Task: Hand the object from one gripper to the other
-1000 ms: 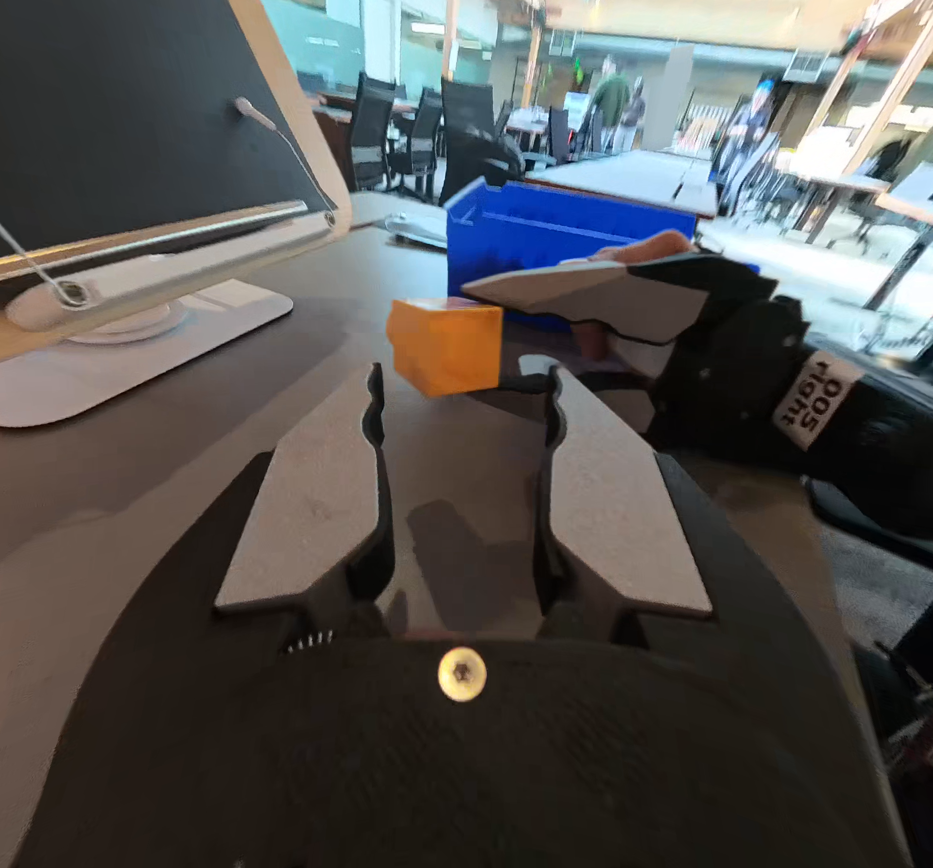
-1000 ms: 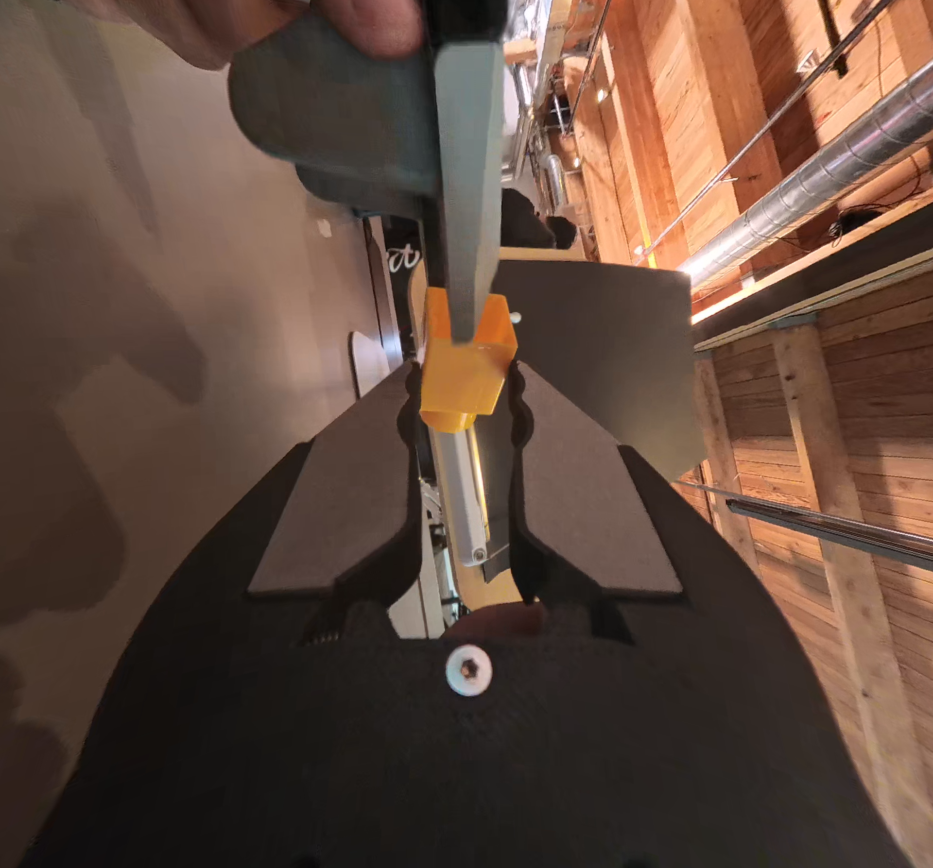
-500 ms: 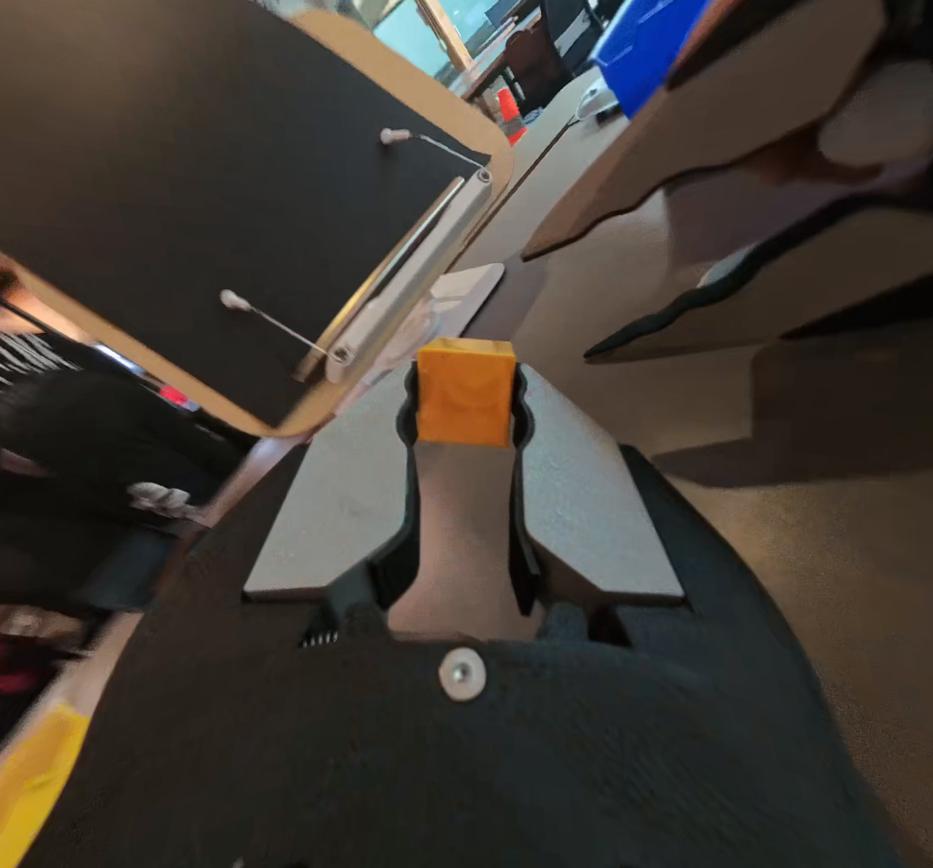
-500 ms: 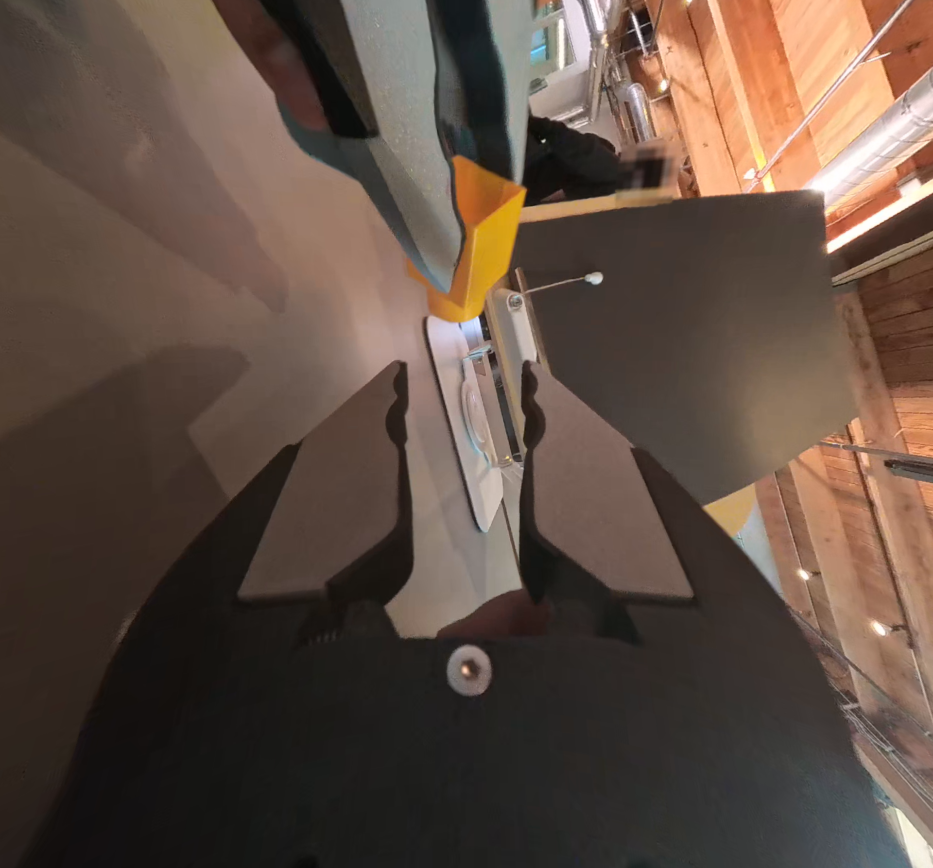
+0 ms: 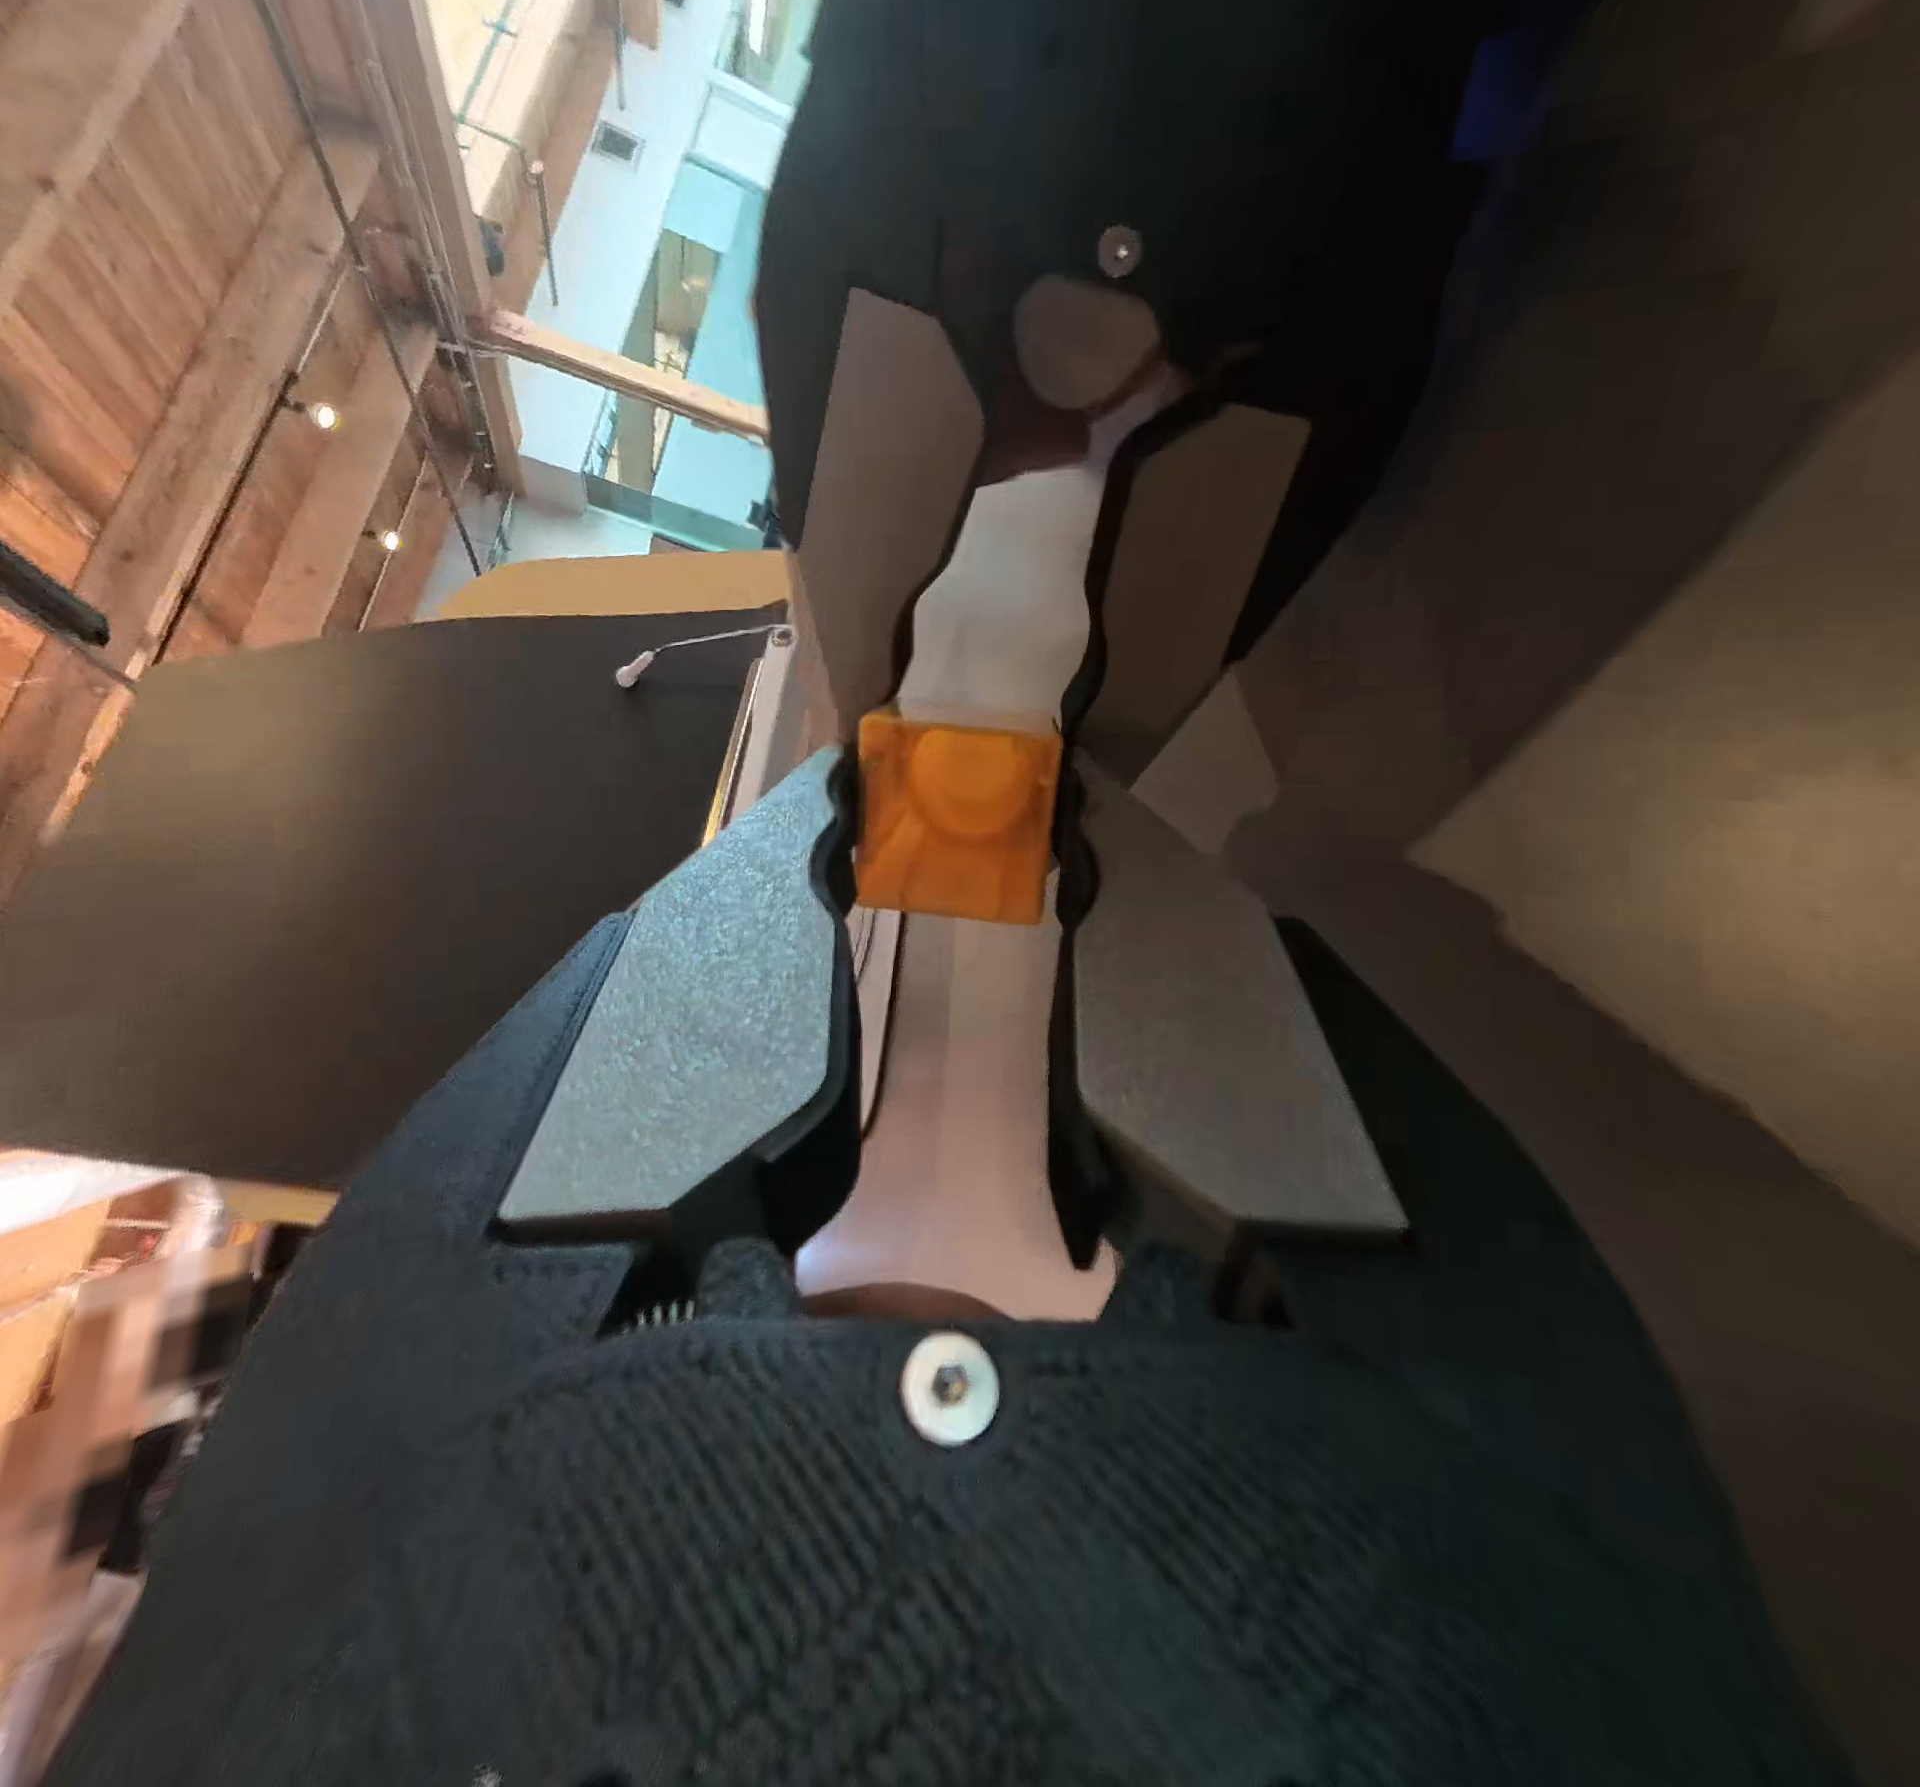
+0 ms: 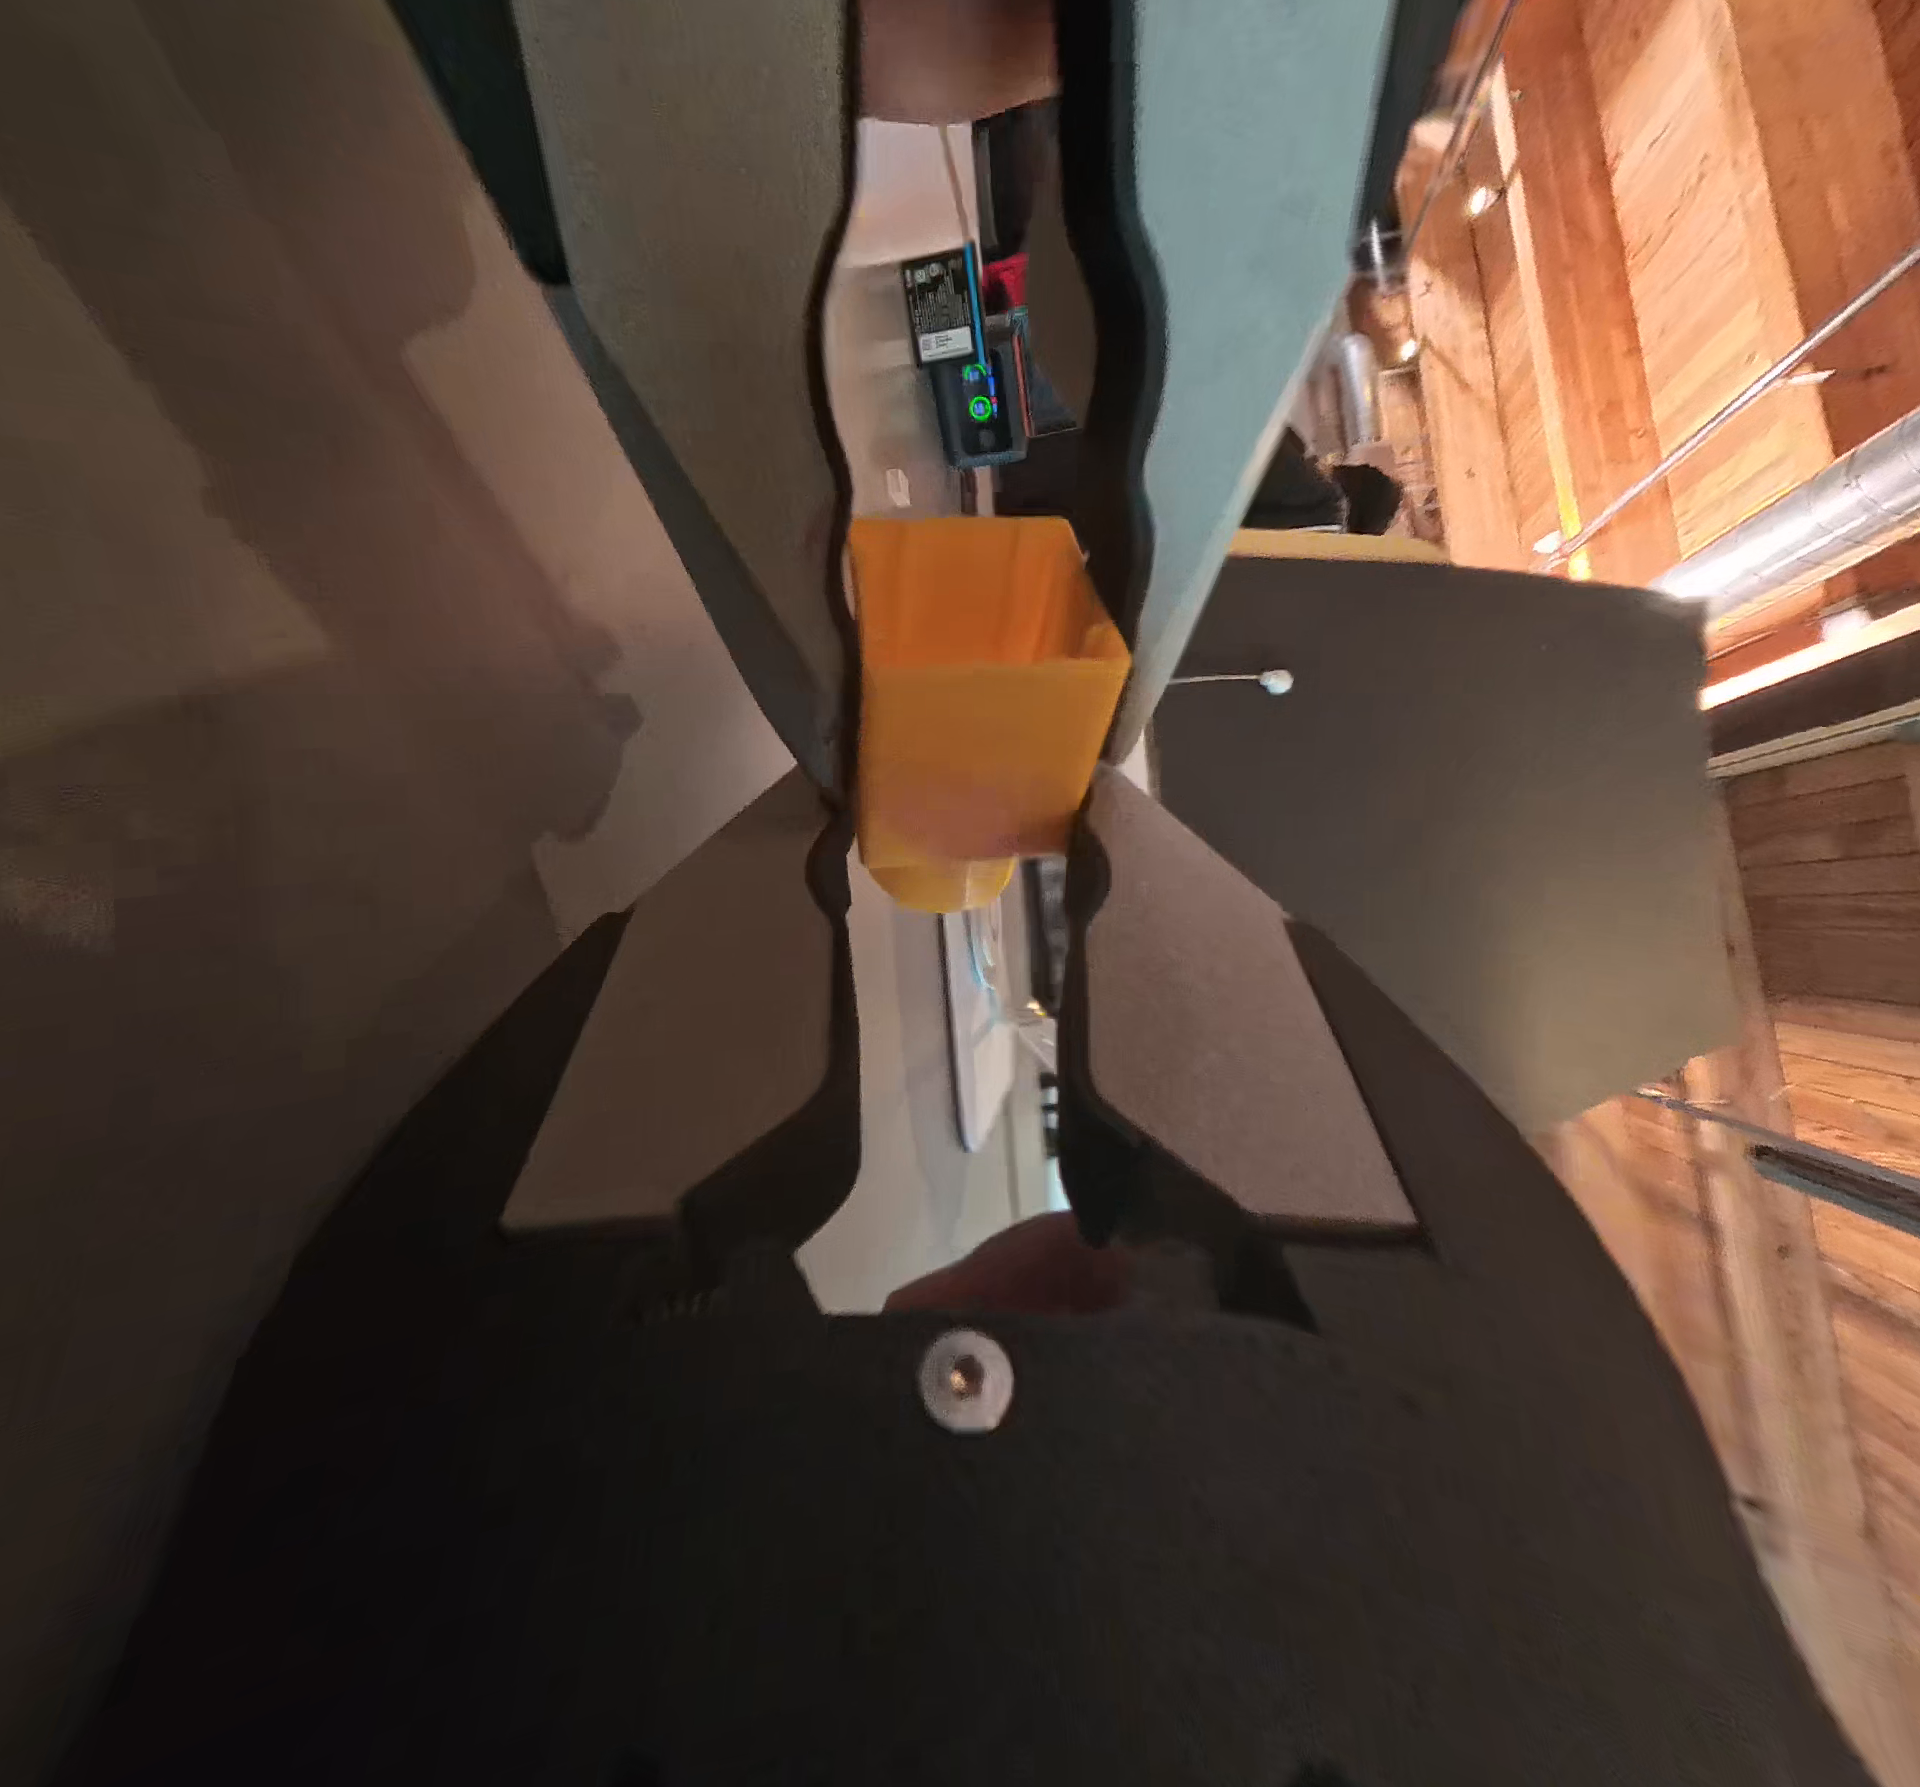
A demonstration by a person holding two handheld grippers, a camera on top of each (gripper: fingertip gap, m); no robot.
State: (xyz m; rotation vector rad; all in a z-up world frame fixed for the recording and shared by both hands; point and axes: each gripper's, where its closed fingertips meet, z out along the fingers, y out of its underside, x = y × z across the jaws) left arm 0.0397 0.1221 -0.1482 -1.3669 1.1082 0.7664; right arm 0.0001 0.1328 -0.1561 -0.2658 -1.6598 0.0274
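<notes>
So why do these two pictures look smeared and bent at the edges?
Left wrist view: the orange block is fairly sharp, the wooden wall smeared by motion, and blocky patches were added afterwards. Right wrist view: wide-angle bending, soft edges, and the block is clearest.

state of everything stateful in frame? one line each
orange block: off the table, held between both grippers' tips
left gripper: shut on the block's sides
right gripper: tips at the block's near end; firm grip unclear
black panel: propped on its stand
</notes>
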